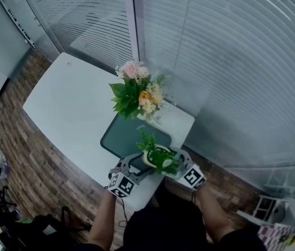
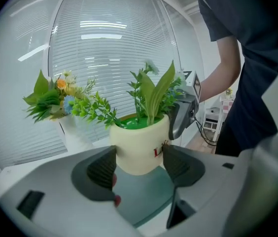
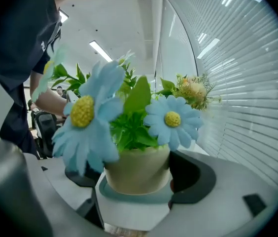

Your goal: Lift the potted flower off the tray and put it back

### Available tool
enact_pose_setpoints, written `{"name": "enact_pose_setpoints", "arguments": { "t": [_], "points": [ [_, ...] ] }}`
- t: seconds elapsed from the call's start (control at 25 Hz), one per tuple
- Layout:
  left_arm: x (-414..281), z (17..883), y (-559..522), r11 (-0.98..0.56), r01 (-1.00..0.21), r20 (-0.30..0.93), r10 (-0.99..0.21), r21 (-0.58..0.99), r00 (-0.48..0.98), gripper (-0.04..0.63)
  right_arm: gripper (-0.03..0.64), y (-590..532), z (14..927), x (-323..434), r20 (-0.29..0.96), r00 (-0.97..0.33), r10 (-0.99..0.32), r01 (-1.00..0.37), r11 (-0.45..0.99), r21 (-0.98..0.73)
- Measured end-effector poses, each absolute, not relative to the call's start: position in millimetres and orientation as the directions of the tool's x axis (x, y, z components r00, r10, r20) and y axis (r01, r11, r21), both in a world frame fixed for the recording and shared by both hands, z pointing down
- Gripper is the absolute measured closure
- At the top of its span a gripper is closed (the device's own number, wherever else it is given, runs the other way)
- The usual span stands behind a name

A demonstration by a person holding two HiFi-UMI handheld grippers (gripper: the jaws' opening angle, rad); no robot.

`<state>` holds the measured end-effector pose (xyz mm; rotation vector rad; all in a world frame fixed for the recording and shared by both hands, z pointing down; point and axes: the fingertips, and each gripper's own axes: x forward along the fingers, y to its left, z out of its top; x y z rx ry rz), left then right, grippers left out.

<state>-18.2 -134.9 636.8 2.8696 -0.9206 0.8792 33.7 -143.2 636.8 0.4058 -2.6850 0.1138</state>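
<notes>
In the head view, the potted flower (image 1: 159, 158) stands upright, its long axis vertical and the stems pointing up. It is over the near corner of the dark green tray (image 1: 120, 135), close to your body. Your left gripper (image 1: 139, 166) and your right gripper (image 1: 174, 166) reach it from opposite sides. The tray lies on a white table (image 1: 74, 103). At the far edge of the tray stands a bouquet (image 1: 137, 90) in a white vase, well apart from the pot. Window blinds (image 1: 231, 61) are behind it.

In the left gripper view, both jaws press the sides of the cream pot (image 2: 139, 144), so this gripper is closed on it. Red letters on the pot are beside the right jaw. The tray (image 2: 144, 196) shows under the pot; I cannot tell if the pot touches it. The other gripper (image 2: 183, 110) is just behind the pot.

In the right gripper view, the pot (image 3: 136, 169) sits between the jaws, and the right pad (image 3: 178, 174) touches its side. A blue daisy (image 3: 87, 115) partly covers the other jaw. This gripper also grips the pot.
</notes>
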Motion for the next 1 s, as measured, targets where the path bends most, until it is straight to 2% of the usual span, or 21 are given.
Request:
{"name": "enact_pose_setpoints", "arguments": {
  "t": [0.8,1.0],
  "points": [
    [-20,598,-55,-0.826,-0.536,0.496,-0.544,-0.175,0.677,0.305,0.215,-62,599,34,0.445,-0.846,-0.294,-0.316,0.948,0.026],
    [-19,597,-37,-0.837,-0.516,0.496,-0.531,-0.181,0.687,0.305,0.215,-44,595,34,0.413,-0.857,-0.307,-0.332,0.943,0.014]
  ]
}}
